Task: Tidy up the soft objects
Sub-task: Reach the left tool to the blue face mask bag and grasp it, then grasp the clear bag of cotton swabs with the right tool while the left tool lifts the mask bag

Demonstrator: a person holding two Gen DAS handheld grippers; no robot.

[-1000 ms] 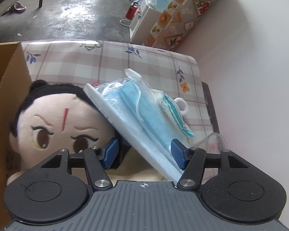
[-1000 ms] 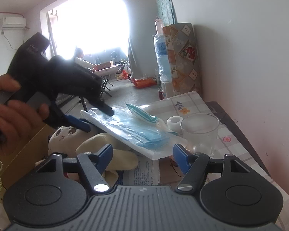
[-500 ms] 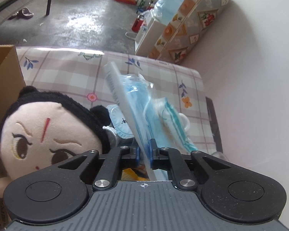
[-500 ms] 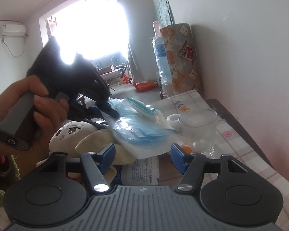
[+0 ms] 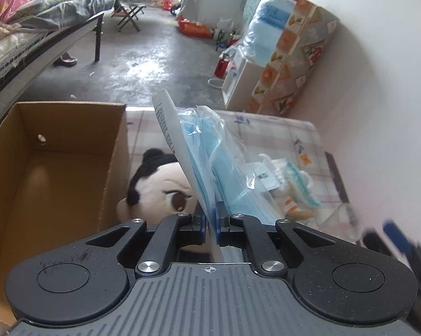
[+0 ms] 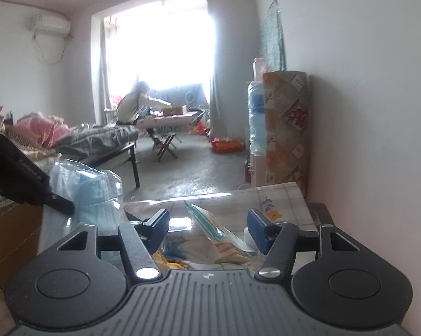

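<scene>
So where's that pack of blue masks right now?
In the left wrist view the mask pack stands on edge mid-frame, pinched by the left hand-held gripper, above the doll and right of the cardboard box.

Table (image 5: pixel 269 128) with checked floral cloth carries an open cardboard box (image 5: pixel 70 145), a black-haired plush doll (image 5: pixel 160 187) just beside it, and small packets (image 5: pixel 291 179) near the wall.

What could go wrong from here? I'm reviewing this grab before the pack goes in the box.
The left tool pinches only the bottom edge of the mask pack; the slick bag stands tall and could slip or flop. The plush doll lies beside the cardboard box, so a low swing could snag it.
</scene>
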